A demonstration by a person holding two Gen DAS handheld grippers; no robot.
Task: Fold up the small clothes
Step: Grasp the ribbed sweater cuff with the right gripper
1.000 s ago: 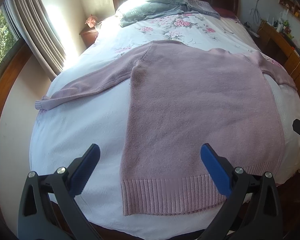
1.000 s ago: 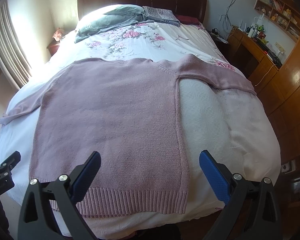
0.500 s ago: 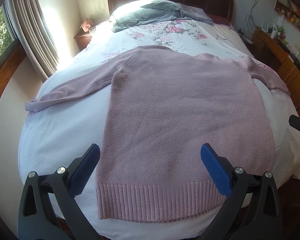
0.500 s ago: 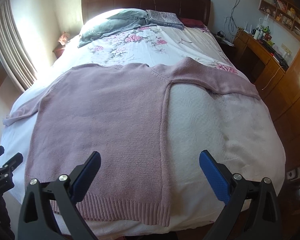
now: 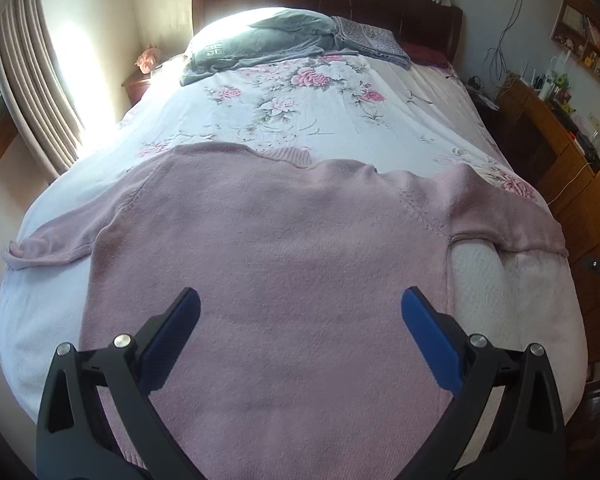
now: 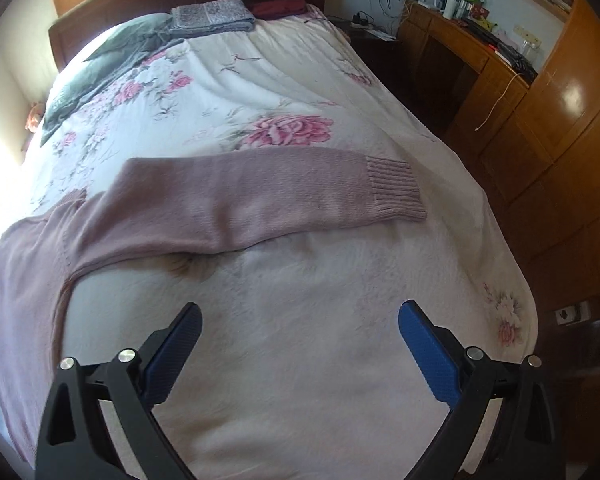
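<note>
My right claw [image 6: 300, 336], wide open and empty (like the left claw [image 5: 300, 320]), is nearer the sweater [image 5: 268, 280] sleeve [image 6: 260, 204], which lies crosswise ahead.

Bare bedspread [image 6: 320, 300] below the sleeve [image 6: 260, 200]; nothing blocks access

A wooden-framed bed [image 5: 404, 36], spread with a white floral quilt [image 5: 300, 108], carries a pink knit sweater [image 5: 284, 272] lying flat with both sleeves out, its right sleeve [image 6: 284, 192] stretched toward the bed's edge. Grey bedding [image 5: 260, 46] and a folded patterned cloth [image 6: 210, 16] rest by the headboard.
</note>
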